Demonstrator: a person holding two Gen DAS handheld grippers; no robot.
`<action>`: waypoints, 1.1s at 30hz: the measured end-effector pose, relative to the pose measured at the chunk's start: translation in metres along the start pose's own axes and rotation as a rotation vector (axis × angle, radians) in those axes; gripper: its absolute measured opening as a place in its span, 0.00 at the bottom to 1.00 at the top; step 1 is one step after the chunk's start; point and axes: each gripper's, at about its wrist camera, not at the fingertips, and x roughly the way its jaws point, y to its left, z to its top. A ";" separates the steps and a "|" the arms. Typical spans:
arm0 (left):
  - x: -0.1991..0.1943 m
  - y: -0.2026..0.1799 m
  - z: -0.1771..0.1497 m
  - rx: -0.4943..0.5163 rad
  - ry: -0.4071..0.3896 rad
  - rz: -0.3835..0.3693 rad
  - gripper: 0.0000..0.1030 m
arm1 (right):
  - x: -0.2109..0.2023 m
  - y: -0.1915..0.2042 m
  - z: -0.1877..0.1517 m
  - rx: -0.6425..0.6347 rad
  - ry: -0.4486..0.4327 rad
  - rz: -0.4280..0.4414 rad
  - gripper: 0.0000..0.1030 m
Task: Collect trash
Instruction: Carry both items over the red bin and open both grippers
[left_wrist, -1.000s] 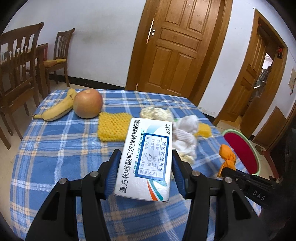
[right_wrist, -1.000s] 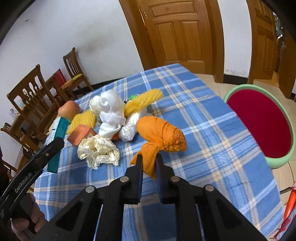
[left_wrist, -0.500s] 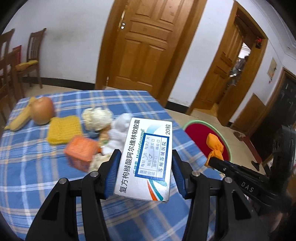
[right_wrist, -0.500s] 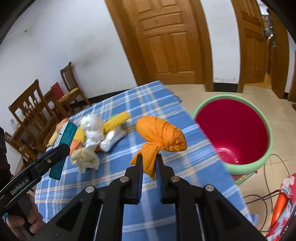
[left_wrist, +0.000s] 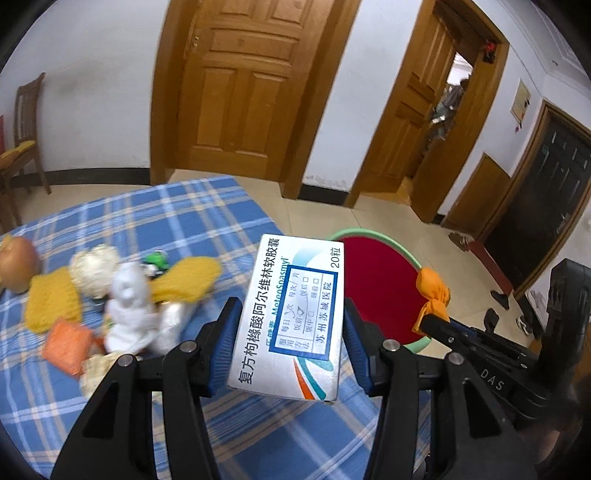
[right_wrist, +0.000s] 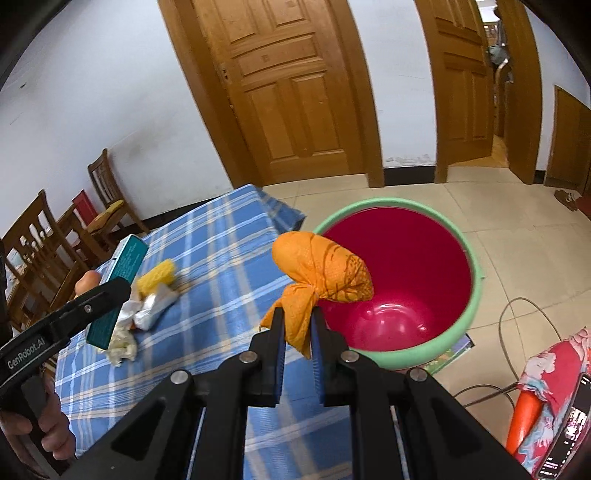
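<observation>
Trash carried in both tongs beside the bin

A table (right_wrist: 221, 236) under a blue checked cloth was seen with a red, green-rimmed bin (right_wrist: 458, 332) on the floor just beside its edge. A white medicine box (left_wrist: 291, 321) was clamped flat between the pads of the left tongs (left_wrist: 291, 347) – above the table's edge. A knotted orange bundle (right_wrist: 325, 269) was pinched by its tail in the right tongs (right_wrist: 298, 325), nearly closed – its bulb over the bin's rim. More scraps (left_wrist: 129, 295) were left heaped on the table.
</observation>
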 end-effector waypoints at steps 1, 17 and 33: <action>0.007 -0.005 0.002 0.005 0.019 -0.010 0.52 | 0.000 -0.006 0.000 0.004 0.000 -0.005 0.14; 0.100 -0.074 0.015 0.114 0.128 -0.043 0.52 | 0.022 -0.075 0.004 0.115 0.022 -0.037 0.15; 0.138 -0.078 0.017 0.099 0.159 0.050 0.65 | 0.036 -0.100 0.011 0.167 0.020 -0.039 0.33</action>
